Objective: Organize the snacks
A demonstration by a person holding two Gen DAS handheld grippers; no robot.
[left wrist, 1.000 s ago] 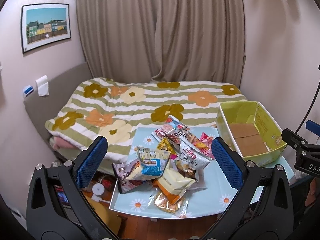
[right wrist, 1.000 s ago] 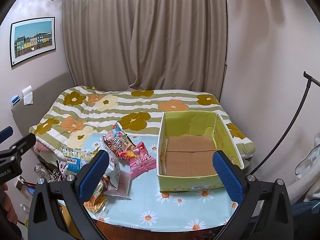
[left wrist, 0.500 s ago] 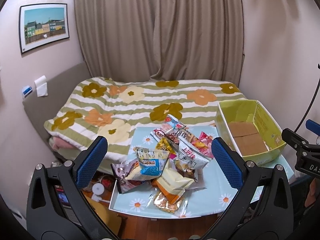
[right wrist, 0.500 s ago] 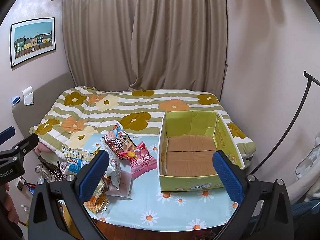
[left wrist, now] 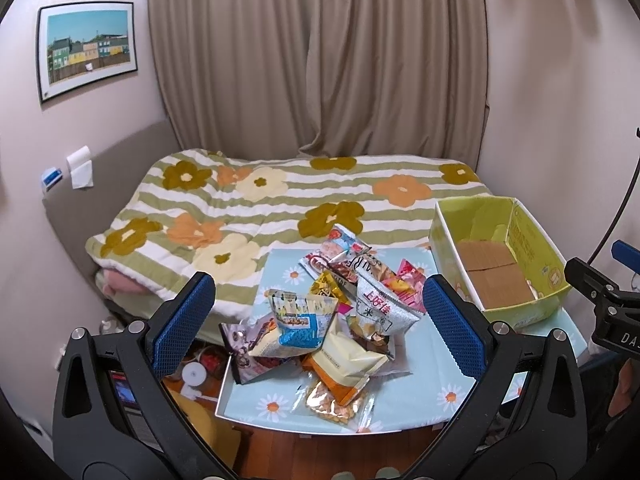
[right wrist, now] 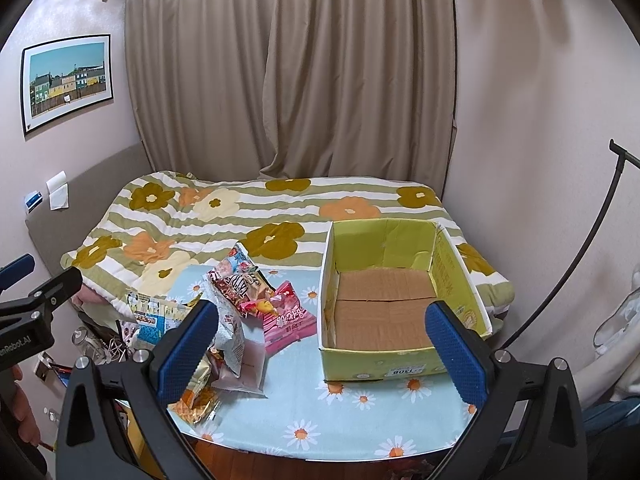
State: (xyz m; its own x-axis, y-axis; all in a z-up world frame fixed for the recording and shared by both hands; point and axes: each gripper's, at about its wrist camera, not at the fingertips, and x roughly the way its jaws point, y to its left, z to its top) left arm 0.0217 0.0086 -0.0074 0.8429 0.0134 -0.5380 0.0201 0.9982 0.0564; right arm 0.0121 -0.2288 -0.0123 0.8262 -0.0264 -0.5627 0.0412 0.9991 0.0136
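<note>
A heap of several snack bags (left wrist: 332,312) lies on the left half of a small table with a daisy-print cloth (left wrist: 416,404). An open yellow-green cardboard box (left wrist: 496,256) with a bare brown floor stands on the right half. My left gripper (left wrist: 320,320) hovers open above and in front of the heap, nothing between its blue pads. In the right wrist view the box (right wrist: 400,308) sits straight ahead, with a pink bag (right wrist: 286,318) and the heap (right wrist: 228,320) to its left. My right gripper (right wrist: 320,344) hangs open over the table's front, holding nothing.
A bed with a flowered striped quilt (left wrist: 280,204) lies right behind the table, curtains (left wrist: 320,60) beyond it. Clutter and a yellow stool (left wrist: 200,420) sit on the floor at the table's left. A black stand pole (right wrist: 580,256) leans by the right wall.
Both views have shifted only slightly; the left gripper has drifted a little toward the snack heap. Both grippers stay open and nothing on the table has moved.
</note>
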